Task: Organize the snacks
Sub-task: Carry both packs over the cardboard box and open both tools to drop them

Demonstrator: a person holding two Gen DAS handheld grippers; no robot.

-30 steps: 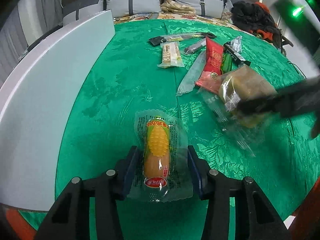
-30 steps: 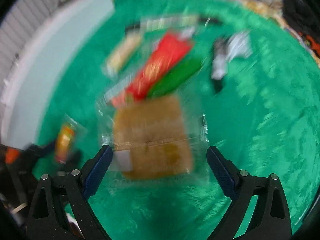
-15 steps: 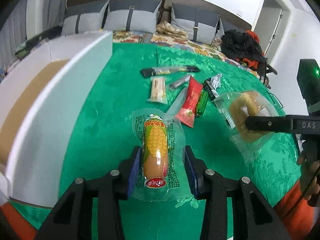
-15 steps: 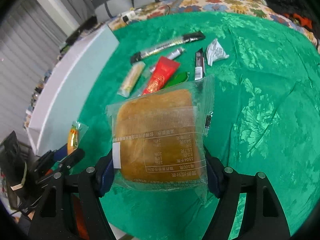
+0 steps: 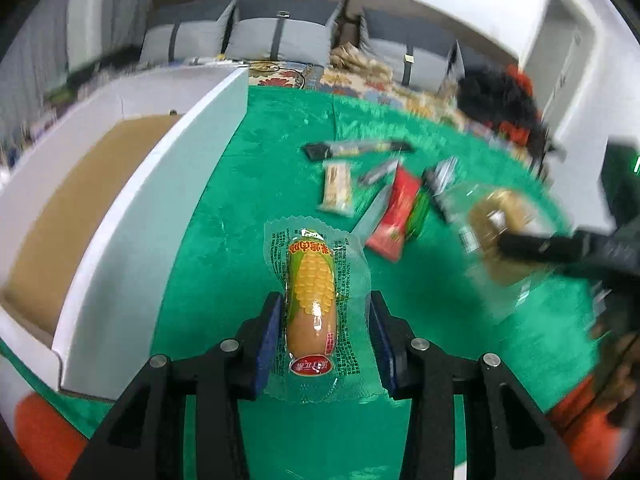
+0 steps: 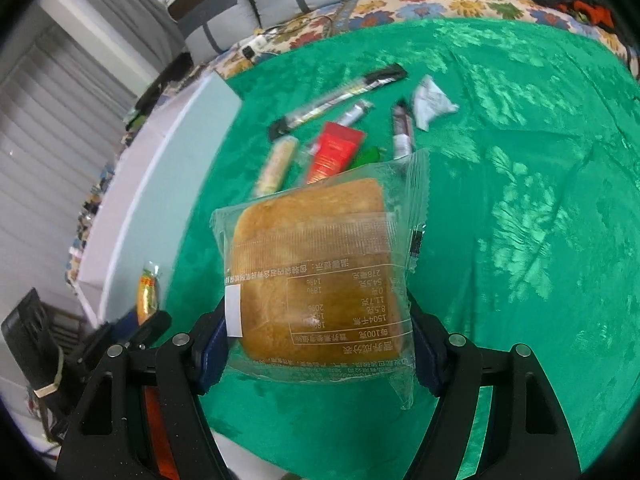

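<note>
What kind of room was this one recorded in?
Probably a home living room: a sofa with grey cushions behind a table under a green cloth, beside a patterned floral cover and a doorway.

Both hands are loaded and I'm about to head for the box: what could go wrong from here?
1. The left gripper pinches the corn sausage pack near its lower end; it could swing or slip.
2. The right gripper grips the bread pack by slippery film, which could slide.
3. The white box wall is tall; a low pack could catch.
</note>
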